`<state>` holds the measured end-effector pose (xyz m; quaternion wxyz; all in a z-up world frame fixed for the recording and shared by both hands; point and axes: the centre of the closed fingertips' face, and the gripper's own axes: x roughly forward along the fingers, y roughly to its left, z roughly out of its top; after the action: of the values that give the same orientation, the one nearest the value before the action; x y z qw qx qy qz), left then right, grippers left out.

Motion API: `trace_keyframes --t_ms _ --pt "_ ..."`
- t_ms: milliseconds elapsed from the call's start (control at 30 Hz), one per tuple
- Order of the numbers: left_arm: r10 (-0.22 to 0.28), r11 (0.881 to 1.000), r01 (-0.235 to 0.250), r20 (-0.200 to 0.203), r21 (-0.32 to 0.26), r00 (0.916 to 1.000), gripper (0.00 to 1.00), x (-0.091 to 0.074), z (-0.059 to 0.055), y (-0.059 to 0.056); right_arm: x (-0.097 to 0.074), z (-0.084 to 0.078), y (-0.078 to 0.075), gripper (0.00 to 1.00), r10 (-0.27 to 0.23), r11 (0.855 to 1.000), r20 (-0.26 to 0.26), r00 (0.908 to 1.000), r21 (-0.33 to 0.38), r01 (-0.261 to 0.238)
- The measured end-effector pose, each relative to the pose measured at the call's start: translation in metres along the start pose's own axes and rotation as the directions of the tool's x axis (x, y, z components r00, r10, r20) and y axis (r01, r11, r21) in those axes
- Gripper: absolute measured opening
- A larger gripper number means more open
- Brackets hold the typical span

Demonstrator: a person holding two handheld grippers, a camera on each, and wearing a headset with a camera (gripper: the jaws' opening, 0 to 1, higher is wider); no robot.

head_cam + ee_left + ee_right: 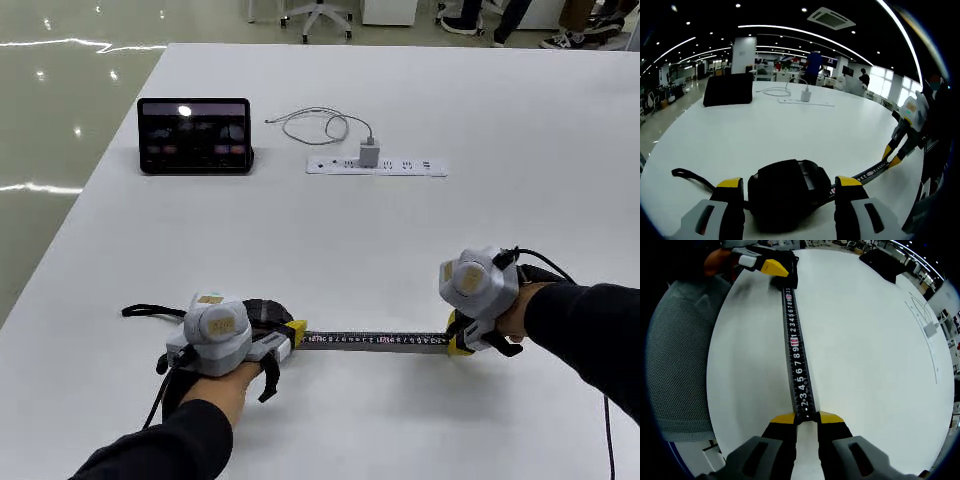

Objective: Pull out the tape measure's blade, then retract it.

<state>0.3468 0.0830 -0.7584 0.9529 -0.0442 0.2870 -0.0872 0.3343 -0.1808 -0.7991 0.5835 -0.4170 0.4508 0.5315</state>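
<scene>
the left tool (790, 182) sits closest, its yellow-tipped jaws clamped on either flank of the tape measure's black case (264, 313), which rests on the white bench (400, 230). from the case the blade (796, 355) runs straight out to the right tool (808, 418), whose jaws are pinched together on the blade's very end. so the tape looks well drawn out, with the pull about done and the retract not yet made.

i'd judge the case compact and hard with some weight, easy to hold by its sides as it is now. the blade is thin and slick and stiff only along its length. it will likely kink if bent sideways and snap back under its spring, so the end is the place to hold and guide it home.

a dark strap (150, 311) trails from the case on the side away from the blade. well beyond the case stand a tablet (194, 134) and a power strip (377, 166).

the end hook is buried between the right jaws. i can't find a lock button, and the blade's mouth is hidden behind the left jaw. whether the blade touches the bench i cannot tell.
</scene>
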Motion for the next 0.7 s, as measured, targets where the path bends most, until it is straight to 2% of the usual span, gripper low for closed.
trace_keyframes --t_ms 67,167,233,300,333,700 --pt "0.013 1.000 -0.013 -0.010 -0.016 0.9999 0.63 0.0004 -0.0013 0.0007 -0.0004 -0.0003 0.0000 0.11 0.001 1.000 -0.007 1.0000 0.003 -0.001" --pt "0.028 1.000 -0.028 -0.018 -0.002 0.9994 0.63 0.0005 -0.0009 0.0029 -0.0009 -0.0013 0.0003 0.11 0.003 1.000 -0.005 1.0000 0.007 -0.003" --pt "0.031 0.999 -0.031 -0.018 0.004 0.9993 0.62 -0.0007 -0.0018 0.0023 -0.0012 -0.0019 0.0009 0.10 0.003 1.000 0.004 1.0000 0.000 -0.003" --pt "0.041 0.999 -0.041 0.001 0.030 0.9991 0.61 -0.0017 -0.0021 0.0020 -0.0018 -0.0018 0.0016 0.10 0.003 1.000 0.021 0.9998 -0.013 -0.003" --pt "0.047 0.998 -0.047 -0.010 0.035 0.9988 0.61 -0.0017 -0.0029 0.0026 -0.0019 -0.0012 0.0017 0.10 0.004 1.000 0.037 0.9993 -0.022 -0.004" --pt "0.033 0.999 -0.032 -0.017 0.034 0.9993 0.61 -0.0014 -0.0033 0.0027 0.0006 0.0016 0.0013 0.10 0.013 0.999 0.066 0.9977 -0.042 -0.010"
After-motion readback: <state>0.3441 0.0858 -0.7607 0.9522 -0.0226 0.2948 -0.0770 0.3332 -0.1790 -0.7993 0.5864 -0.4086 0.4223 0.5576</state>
